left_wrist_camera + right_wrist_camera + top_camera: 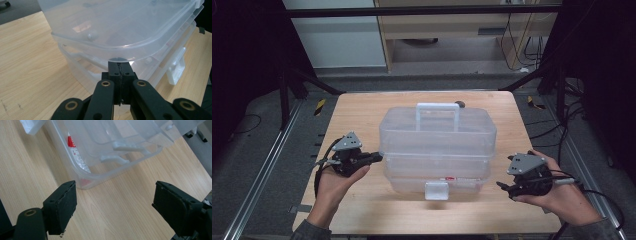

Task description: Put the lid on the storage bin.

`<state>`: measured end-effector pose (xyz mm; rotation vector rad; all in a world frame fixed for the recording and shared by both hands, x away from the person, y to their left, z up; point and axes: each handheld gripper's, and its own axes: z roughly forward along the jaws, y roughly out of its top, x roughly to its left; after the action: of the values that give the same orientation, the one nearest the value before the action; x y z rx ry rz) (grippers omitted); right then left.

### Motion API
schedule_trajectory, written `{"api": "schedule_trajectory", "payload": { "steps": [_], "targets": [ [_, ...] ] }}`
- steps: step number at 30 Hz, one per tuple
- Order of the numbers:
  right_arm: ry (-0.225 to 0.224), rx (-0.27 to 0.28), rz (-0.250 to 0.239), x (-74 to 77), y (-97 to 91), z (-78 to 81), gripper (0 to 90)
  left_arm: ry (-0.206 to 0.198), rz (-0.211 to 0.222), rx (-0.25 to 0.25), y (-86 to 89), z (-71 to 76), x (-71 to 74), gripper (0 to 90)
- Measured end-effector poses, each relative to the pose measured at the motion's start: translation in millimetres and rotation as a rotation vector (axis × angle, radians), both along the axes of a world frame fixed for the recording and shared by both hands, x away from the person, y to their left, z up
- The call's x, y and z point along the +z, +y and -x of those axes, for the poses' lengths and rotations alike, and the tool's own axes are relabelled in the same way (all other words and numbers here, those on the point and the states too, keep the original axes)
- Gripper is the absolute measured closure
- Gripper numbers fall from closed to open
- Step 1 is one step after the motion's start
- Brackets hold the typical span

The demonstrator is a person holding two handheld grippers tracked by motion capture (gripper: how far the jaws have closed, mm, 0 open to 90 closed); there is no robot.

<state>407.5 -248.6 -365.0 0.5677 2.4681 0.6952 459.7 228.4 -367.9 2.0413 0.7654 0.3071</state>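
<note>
- On the wooden table, seen from the high view, a clear plastic box with tiered trays sits at the middle, its white handle upright on the lid and a white latch hanging at its near side.
- At the box's left side, the left gripper is held in a hand, its black tip right at the box's edge; the jaws look pressed together.
- Near the box's right front corner but apart from it, the right gripper rests in the other hand; how far it is open cannot be told from up here.
- Behind the box a small dark object lies on the table; what it is cannot be told.
- Through the left gripper view, the left gripper has its jaws closed flat against each other with nothing between them, the tip touching or just under the box's upper rim. The latch shows at right.
- Through the right gripper view, the right gripper is wide apart and holds nothing, bare table between the jaws. The box's rounded corner lies just beyond, with a red-and-white tube inside.
</note>
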Motion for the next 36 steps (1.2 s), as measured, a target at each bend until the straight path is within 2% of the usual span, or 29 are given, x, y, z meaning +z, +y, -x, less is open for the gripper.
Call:
{"api": "schedule_trajectory", "payload": {
  "steps": [20, 36],
  "targets": [
    [0.018, -0.035, -0.004, -14.5, -7.2, -0.3, 18.5, 0.018, -0.016, -0.007, 0.6, 2.9, -13.9, 89.8],
    [0.027, -0.041, -0.009, -21.2, -8.2, -1.7, 18.4, 0.021, -0.060, -0.017, -0.1, 5.5, -18.2, 89.9]
  ]
}}
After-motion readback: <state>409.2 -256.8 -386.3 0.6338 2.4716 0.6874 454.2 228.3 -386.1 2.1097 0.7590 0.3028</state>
